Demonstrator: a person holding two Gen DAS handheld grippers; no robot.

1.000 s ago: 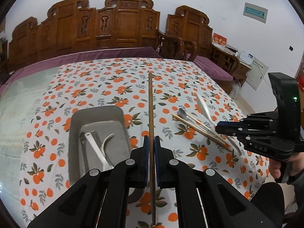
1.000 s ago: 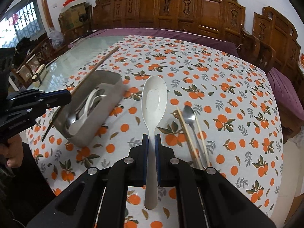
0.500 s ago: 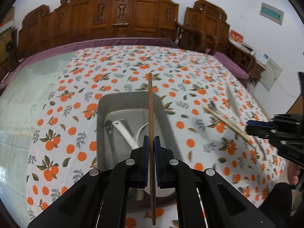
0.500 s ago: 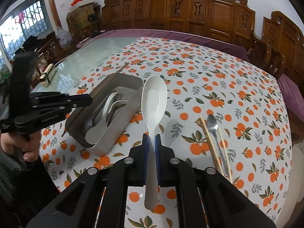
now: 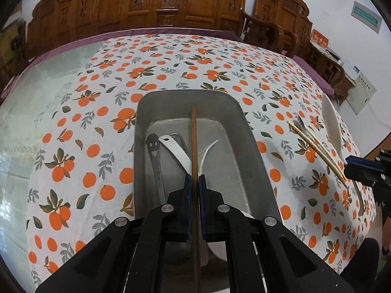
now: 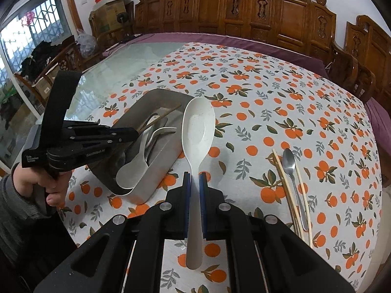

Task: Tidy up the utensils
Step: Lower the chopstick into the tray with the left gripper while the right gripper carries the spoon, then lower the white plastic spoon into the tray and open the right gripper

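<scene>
Left wrist view, left gripper (image 5: pixel 194 190) fingers pinching a thin dark wooden chopstick (image 5: pixel 194 141) over the dull metal tray (image 5: pixel 251 151), matte white spoon (image 6: pixel 198 131) clamped in the right gripper (image 6: pixel 194 188) fingers above the orange-print table (image 6: pixel 268 92), pale bamboo chopsticks (image 6: pixel 286 185) and shiny steel spoon (image 6: pixel 290 166) lying right.

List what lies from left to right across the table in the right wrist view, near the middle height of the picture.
Left gripper holding a brown chopstick → metal tray → white spoon held by the right gripper → pale chopsticks → metal spoon.
</scene>
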